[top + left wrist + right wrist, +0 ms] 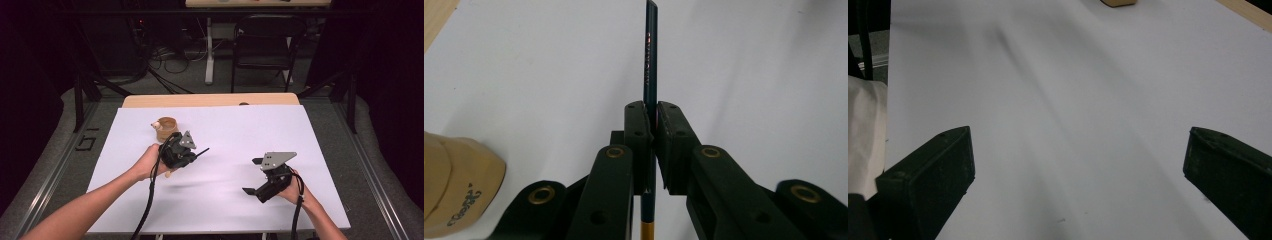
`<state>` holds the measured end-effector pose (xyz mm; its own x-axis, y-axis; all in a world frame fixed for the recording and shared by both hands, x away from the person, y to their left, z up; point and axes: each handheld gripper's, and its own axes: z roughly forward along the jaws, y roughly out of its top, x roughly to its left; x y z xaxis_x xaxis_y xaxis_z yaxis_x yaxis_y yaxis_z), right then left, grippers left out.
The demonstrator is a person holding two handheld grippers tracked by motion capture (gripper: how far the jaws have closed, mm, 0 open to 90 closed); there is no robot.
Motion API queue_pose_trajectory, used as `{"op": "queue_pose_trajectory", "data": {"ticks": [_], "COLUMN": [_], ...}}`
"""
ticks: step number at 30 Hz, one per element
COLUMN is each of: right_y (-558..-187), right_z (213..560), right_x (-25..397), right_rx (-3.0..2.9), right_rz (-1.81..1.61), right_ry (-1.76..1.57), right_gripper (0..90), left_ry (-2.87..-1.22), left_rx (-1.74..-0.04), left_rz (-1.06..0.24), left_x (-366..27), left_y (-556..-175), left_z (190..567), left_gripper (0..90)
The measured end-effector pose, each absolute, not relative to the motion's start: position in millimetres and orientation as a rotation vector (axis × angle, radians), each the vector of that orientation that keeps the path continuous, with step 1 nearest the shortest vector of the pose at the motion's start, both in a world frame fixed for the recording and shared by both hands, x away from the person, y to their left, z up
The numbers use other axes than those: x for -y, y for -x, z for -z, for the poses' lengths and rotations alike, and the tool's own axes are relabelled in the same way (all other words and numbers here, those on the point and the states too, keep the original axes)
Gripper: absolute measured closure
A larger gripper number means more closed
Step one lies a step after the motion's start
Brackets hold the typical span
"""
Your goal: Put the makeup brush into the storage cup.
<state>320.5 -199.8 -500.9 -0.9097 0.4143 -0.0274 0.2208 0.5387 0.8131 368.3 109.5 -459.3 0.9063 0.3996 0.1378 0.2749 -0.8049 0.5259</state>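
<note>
The left tongs (192, 152) are clamped shut on a dark pencil (650, 75), whose tip pokes out past the jaws toward three o'clock in the high view; in the left gripper view the pencil runs straight up between the pads, with a yellow end below them. These tongs hang over the white sheet (235, 130) covering the desk (210, 100), left of centre. Just beyond them, at eleven o'clock, stands a round wooden cup (167, 127), close to the tongs but apart from the pencil tip.

The right tongs (254, 176) are spread wide, holding nothing, at about five o'clock on the sheet, jaws facing nine o'clock. Bare sheet lies between the two tongs and out to the far and right edges. The right tongs sit near the sheet's front edge; the cup stands well in from the left edge.
</note>
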Motion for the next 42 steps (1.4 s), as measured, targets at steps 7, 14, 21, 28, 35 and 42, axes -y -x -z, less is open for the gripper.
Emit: {"op": "queue_pose_trajectory", "data": {"ticks": [7,14,21,28,35,42], "right_y": [-329.7,-336.8,-342.1,-346.8,-349.7,-348.7], "right_z": [494.2,490.7,489.3,486.8,487.8,493.6], "right_x": [179.5,163.3,150.3,139.2,126.1,120.6], "right_rx": [-2.597,-2.599,-2.615,-2.620,-2.659,-2.691], "right_rz": [-1.295,-1.303,-1.306,-1.323,-1.301,-1.298], "right_ry": [-0.470,-0.427,-0.381,-0.351,-0.323,-0.295], "right_gripper": [0.2,8.7,23.3,43.5,62.9,74.1], "left_ry": [-2.602,-2.629,-2.662,-2.688,-2.731,-2.741], "left_rx": [-0.387,-0.298,-0.221,-0.179,-0.097,-0.032], "left_rz": [-0.300,-0.273,-0.250,-0.247,-0.265,-0.265], "left_x": [-102.1,-94.8,-86.7,-80.8,-74.5,-70.6], "left_y": [-363.9,-359.8,-355.7,-353.1,-348.5,-346.0], "left_z": [461.7,464.7,467.3,468.8,467.8,467.1], "left_gripper": [84.2,84.2,84.3,84.3,84.3,84.2]}}
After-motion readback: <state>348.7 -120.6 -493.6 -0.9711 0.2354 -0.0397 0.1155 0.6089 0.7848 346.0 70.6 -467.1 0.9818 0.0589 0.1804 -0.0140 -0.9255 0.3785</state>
